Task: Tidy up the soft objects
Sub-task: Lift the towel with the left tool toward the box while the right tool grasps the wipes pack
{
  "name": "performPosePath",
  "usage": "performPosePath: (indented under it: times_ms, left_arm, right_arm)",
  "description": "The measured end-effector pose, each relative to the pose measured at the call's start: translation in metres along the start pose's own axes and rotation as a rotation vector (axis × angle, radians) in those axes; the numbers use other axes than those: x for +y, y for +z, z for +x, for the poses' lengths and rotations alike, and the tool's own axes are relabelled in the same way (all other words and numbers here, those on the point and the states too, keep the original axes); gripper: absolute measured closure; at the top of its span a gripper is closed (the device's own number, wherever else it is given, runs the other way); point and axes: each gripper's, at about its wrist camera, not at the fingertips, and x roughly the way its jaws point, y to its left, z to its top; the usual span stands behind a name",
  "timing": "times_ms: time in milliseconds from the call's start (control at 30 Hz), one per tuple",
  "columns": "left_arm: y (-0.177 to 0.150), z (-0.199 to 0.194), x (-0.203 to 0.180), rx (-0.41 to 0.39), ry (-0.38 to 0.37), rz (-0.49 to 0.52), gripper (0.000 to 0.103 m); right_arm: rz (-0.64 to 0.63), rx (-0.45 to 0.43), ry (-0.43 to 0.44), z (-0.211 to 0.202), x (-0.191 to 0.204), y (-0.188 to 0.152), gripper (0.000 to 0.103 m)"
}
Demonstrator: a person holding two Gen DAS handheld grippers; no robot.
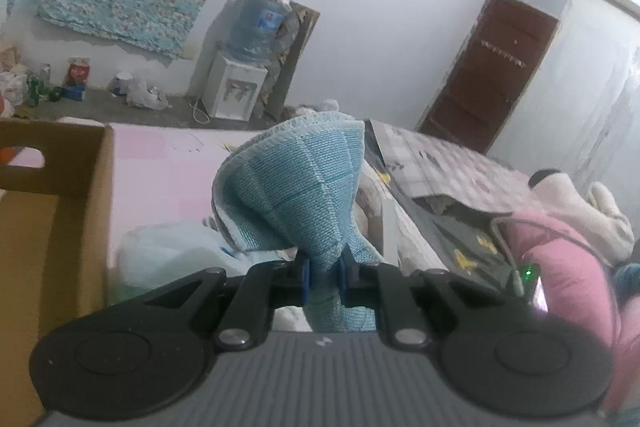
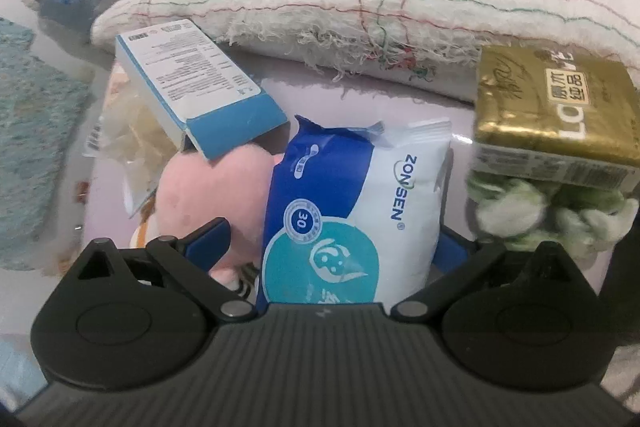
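Left gripper (image 1: 325,277) clamping a blue cloth; right gripper (image 2: 328,251) gaping around a ZONSEN pack.

Left wrist view: the jaws are pinching shut on a teal-blue woven cloth (image 1: 296,187), which is fanning upward beyond the fingertips; a cardboard box (image 1: 52,195) is standing left of the jaws, a water dispenser (image 1: 236,87) far ahead, with no readable writing. Right wrist view, alone in showing print: the jaws are standing wide apart, with a blue-and-white wipes pack (image 2: 352,211) reading "ZONSEN" and "30" lying between them, whether touched I cannot tell; a pink plush toy (image 2: 208,195) is lying by the left jaw, a gold tissue pack (image 2: 556,107) with Chinese characters ahead to the right, and a blue-and-white carton (image 2: 192,83) ahead to the left, its print too small to read.
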Motion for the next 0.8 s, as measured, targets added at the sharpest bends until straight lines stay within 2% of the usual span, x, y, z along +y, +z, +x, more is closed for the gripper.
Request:
performPosePath:
  times_ms: [133,233,267,300,433,567,800]
  left_arm:
    - [0.009,-0.021,0.02,-0.035,0.033,-0.005,0.089]
    - [0.017,-0.034,0.037,-0.048,0.085,-0.003,0.089]
    - [0.019,-0.038,0.043,-0.052,0.108,-0.003,0.089]
    - [0.021,-0.043,0.049,-0.054,0.127,-0.003,0.089]
    - [0.03,-0.054,0.076,-0.055,0.209,-0.01,0.089]
    - [0.039,-0.056,0.104,-0.021,0.277,-0.041,0.089]
    - [0.054,-0.059,0.145,0.044,0.417,-0.017,0.089]
  right_arm:
    - [-0.018,-0.034,-0.003,0.002,0.004,-0.005,0.003]
    - [-0.051,-0.046,-0.013,-0.005,0.001,-0.009,0.024]
    - [-0.05,-0.041,0.001,-0.006,-0.003,-0.009,0.033]
    - [-0.047,-0.034,0.016,-0.008,-0.007,-0.009,0.038]
    - [-0.023,-0.017,0.087,-0.011,-0.021,-0.006,0.043]
    - [-0.009,-0.015,0.147,-0.015,-0.032,-0.007,0.047]
    - [-0.055,-0.045,0.248,-0.032,-0.035,-0.01,0.048]
